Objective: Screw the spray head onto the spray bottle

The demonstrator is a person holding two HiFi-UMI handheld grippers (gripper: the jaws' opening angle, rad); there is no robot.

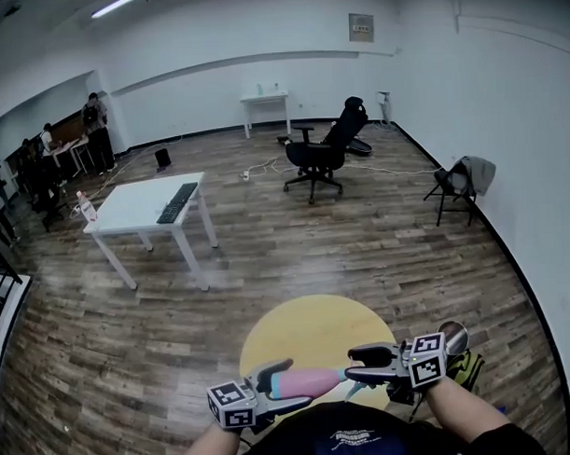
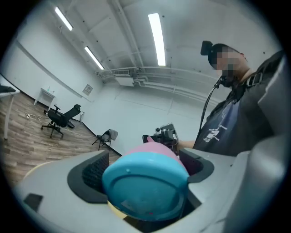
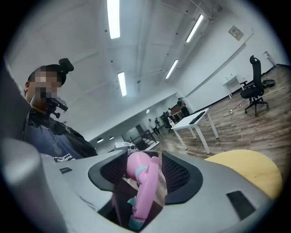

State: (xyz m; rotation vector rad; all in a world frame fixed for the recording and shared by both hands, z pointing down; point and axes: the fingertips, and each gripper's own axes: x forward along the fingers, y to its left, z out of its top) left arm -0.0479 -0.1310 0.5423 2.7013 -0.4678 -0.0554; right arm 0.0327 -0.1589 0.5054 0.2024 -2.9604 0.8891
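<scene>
**Item 1. Left claw** (image 1: 277, 388). Low at the left of the head view, pointing level toward the right. Its pads are closed on the base end of the bottle, and the left gripper view shows the blue bottom filling the gap between them. Judged purpose: to keep the bottle from turning, so that any twist goes into the thread.

**Item 2. Spray bottle** (image 1: 309, 381). Pink body with a blue base, held lying on its side in the air above the near edge of the round yellow counter (image 1: 298, 329). It does not rest on the counter. The neck faces the right claw, which lines the two parts up on one axis.

**Item 3. Spray head** (image 3: 142, 182). Pink with teal trim, at the bottle's neck and between the right claw's pads. No view shows how far it is threaded on.

**Item 4. Right claw** (image 1: 364, 362). Pointing level, facing the left claw. Its jaws stand wide around the spray head, with a dark gap beside it, so it appears loose, not clamped. Judged purpose: to take a fresh hold between turns.
</scene>
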